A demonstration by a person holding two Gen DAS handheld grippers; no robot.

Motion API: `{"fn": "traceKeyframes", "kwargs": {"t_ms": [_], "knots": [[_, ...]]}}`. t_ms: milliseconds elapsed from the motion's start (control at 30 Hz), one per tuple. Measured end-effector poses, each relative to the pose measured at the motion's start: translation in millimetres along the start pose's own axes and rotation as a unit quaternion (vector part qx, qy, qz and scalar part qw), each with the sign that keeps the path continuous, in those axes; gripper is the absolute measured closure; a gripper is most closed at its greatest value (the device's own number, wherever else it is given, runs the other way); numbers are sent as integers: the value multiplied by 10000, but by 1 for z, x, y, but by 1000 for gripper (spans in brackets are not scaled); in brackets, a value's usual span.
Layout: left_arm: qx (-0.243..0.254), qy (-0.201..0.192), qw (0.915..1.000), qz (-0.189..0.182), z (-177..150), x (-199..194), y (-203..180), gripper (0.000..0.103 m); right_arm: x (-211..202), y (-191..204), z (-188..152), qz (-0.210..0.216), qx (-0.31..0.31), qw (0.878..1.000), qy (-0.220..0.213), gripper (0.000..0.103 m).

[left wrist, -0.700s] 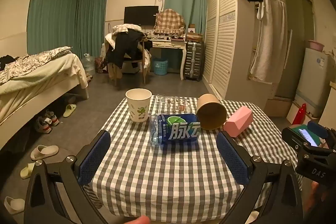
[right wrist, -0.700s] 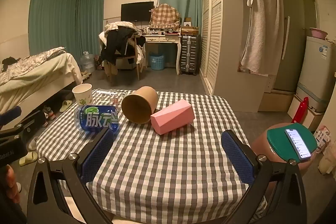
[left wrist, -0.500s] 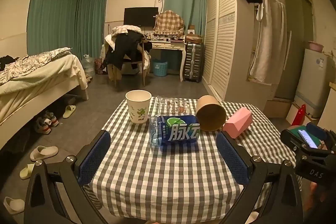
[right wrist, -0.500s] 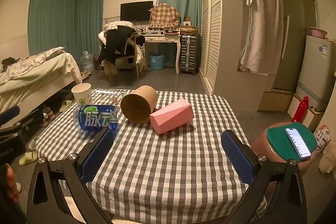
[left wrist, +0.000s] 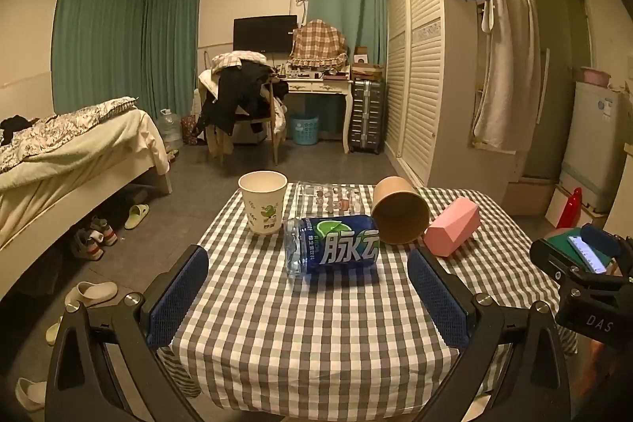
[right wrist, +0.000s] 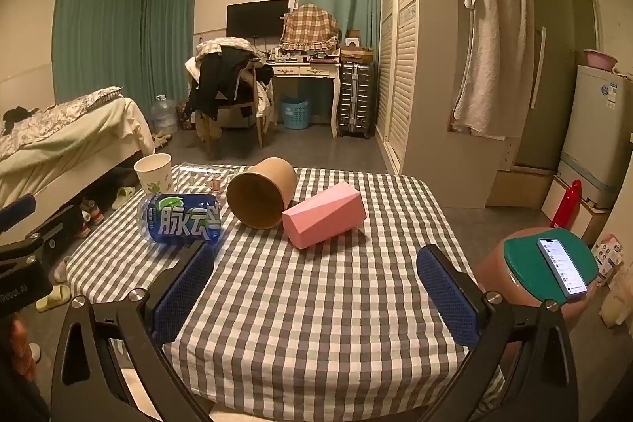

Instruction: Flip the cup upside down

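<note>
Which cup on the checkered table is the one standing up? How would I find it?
Start at the grey-and-white checkered table, then go to its far left corner, left of the lying blue bottle. The white paper cup with green leaf print stands there mouth up, while the brown paper cup lies on its side.

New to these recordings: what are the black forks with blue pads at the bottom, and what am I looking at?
No robot here: a person holds hand-held tongs in each hand, each with a fisheye camera looking along its fingers. The left tongs and right tongs are both open and hold nothing. On the checked table stand an upright white paper cup, a blue bottle on its side, a brown paper cup on its side, a pink box and a clear tray behind them.
</note>
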State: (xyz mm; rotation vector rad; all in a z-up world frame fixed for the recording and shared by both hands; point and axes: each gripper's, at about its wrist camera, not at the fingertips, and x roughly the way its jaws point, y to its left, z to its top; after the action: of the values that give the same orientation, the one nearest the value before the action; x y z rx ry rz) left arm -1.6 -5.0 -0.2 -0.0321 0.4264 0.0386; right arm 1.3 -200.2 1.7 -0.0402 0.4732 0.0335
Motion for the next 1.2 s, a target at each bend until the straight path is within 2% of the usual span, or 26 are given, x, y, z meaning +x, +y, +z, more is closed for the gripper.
{"fn": "traceKeyframes", "kwargs": {"t_ms": [1200], "knots": [[-10, 16, 10000, 11, -4, 2, 2, 0, 0, -2, -2, 6, 24, 10000, 10, 0]]}}
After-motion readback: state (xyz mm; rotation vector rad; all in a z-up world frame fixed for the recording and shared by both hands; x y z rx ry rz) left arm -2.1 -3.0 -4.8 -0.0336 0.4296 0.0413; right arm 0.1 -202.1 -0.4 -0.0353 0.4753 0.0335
